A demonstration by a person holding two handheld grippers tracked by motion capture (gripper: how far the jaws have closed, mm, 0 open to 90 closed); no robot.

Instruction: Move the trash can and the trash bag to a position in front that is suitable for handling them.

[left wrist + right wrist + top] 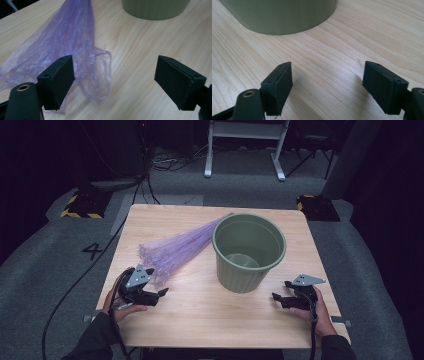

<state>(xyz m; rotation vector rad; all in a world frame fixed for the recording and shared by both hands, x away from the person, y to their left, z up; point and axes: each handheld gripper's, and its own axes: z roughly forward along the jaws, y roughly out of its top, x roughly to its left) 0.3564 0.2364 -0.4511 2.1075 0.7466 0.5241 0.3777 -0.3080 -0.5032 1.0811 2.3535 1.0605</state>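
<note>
Your L gripper (113,82) has jaws wide, nothing held, just above the near end of the purple plastic bag (62,42) lying flat on the table (200,315). R gripper (327,85) is wide too, empty, near the green bin (248,251), which sits beside the bag.

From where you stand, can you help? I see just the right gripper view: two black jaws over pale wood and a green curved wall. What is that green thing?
Observer: A green bin, upright and open-topped, seen whole in the high view.
Operator: Anything inside it?
Observer: It looks empty; its bare bottom shows.
Operator: Is something else lying on the table?
Observer: Yes, a crumpled purple plastic bag lies flat to the bin's left.
Operator: Is anyone holding it?
Observer: No. The left gripper stands open, the bag's edge by one jaw.
</note>
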